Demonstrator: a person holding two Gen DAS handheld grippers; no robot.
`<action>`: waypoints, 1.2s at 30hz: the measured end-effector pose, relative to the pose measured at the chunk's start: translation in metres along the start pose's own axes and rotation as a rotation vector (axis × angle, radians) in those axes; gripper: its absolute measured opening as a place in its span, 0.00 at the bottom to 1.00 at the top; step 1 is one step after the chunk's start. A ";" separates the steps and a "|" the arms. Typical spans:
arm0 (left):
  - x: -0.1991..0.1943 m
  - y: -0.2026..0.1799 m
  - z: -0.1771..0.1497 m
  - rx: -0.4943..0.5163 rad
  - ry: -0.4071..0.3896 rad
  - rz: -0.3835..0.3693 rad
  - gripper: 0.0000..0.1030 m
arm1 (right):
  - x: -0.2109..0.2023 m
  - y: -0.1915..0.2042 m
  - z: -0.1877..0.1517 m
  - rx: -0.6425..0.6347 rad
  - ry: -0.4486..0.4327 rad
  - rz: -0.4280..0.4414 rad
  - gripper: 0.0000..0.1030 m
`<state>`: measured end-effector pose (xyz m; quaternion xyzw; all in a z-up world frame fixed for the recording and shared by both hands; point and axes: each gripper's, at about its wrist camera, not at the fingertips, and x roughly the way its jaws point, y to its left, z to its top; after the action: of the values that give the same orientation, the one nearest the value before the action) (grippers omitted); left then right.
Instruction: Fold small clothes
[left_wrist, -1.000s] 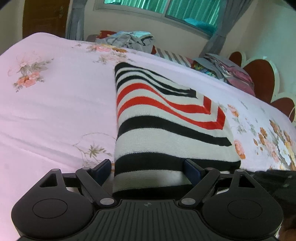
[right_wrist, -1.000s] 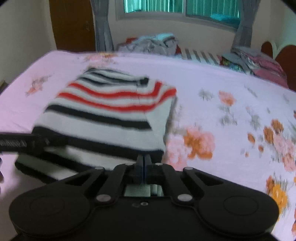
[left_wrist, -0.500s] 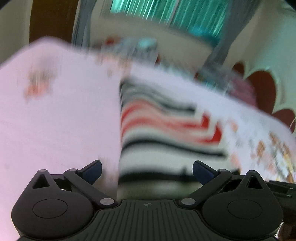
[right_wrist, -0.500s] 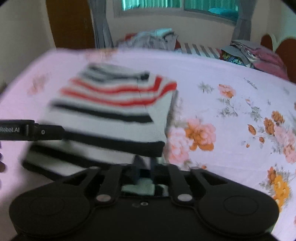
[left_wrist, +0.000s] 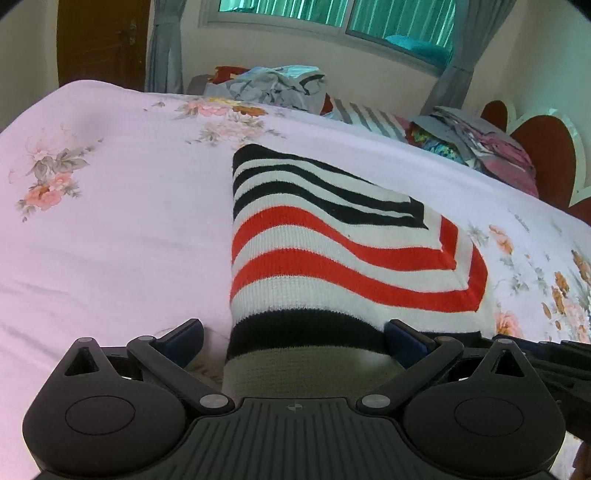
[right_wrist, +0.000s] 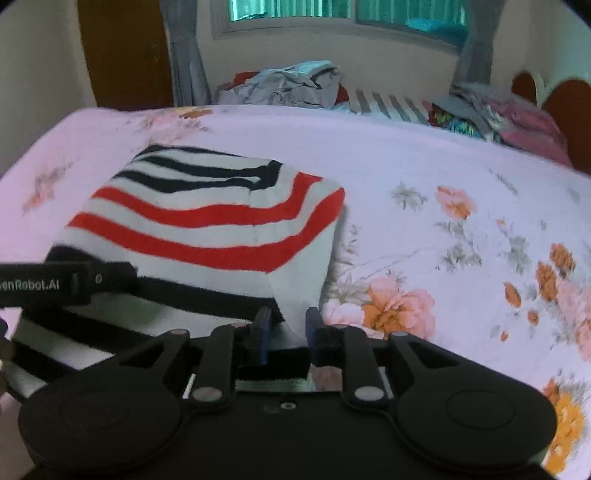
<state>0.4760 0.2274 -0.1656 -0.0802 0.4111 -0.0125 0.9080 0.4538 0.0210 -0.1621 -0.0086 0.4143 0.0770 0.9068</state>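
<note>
The striped sweater (left_wrist: 332, 258) is lying folded on the floral bedsheet (left_wrist: 110, 240), its near edge reaching toward both tools. The left gripper (left_wrist: 293, 339) is standing wide open – its jaws have just been opening – with the sweater's black-striped edge sitting between them, the right pad seeming to touch the cloth. The right gripper (right_wrist: 286, 325) is parted narrowly, its jaws having just been opening, a sweater corner lying loose in the gap – not pinched

light: soft daylight from window (left_wrist: 332, 18) | left view sharp | right view slightly blurred | fisheye-bent, dark corners
</note>
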 end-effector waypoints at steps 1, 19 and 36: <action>-0.001 0.000 0.001 -0.001 0.004 0.008 1.00 | -0.001 -0.001 0.000 0.005 -0.002 0.006 0.20; -0.100 -0.030 -0.038 -0.036 -0.055 0.265 1.00 | -0.103 -0.019 -0.028 0.066 -0.095 0.151 0.58; -0.298 -0.062 -0.129 -0.002 -0.137 0.279 1.00 | -0.293 -0.005 -0.112 -0.083 -0.276 0.094 1.00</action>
<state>0.1849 0.1748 -0.0178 -0.0239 0.3553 0.1197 0.9267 0.1810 -0.0318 -0.0152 -0.0161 0.2821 0.1367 0.9495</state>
